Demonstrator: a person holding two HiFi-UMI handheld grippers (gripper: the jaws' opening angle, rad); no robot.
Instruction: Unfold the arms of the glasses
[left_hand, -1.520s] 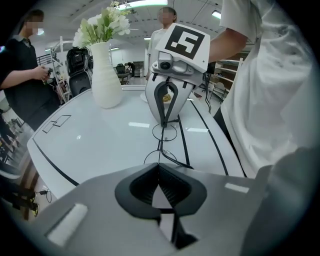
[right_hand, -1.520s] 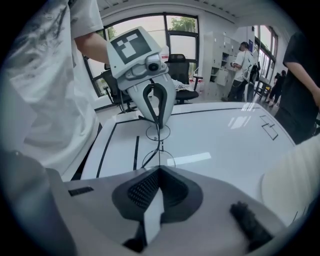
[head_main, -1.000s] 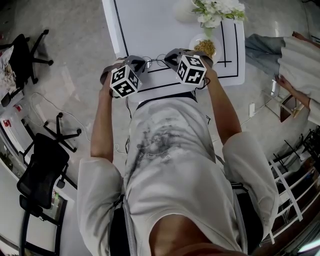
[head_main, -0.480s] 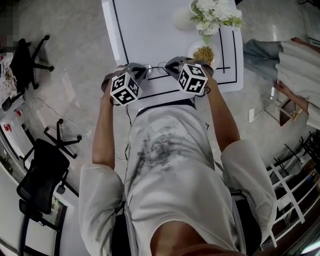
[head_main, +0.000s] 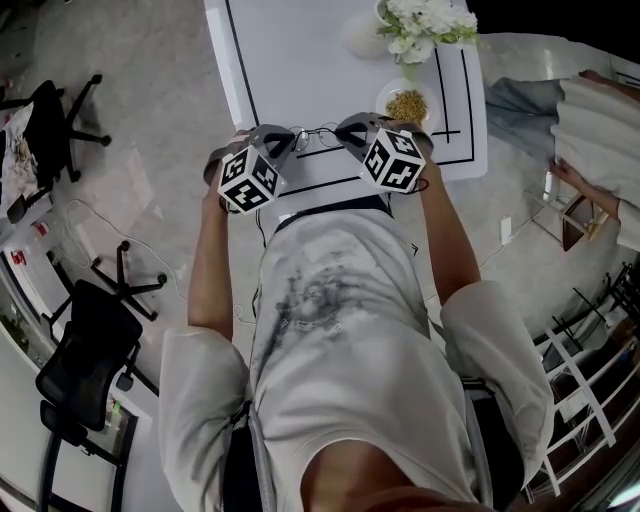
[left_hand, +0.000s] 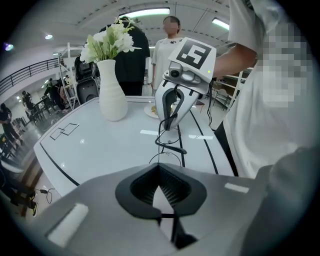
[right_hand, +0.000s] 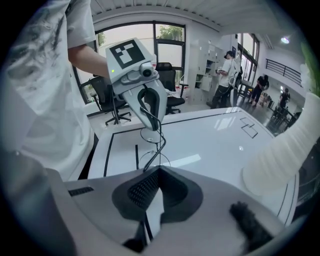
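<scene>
Thin-wire glasses (left_hand: 169, 148), light, easily bent: left gripper (left_hand: 159, 171) and right gripper (right_hand: 158, 174) jaws both clenched on them; I'd grip near the hinges.

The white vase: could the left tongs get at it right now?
Probably not yet: bare table leads to the vase, but the left tongs are shut on the glasses, which the right tongs also hold.

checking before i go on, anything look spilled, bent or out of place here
Nothing stands out. The glasses span between the left tool and right tool, each shut on one end; the flower vase stands upright.
</scene>
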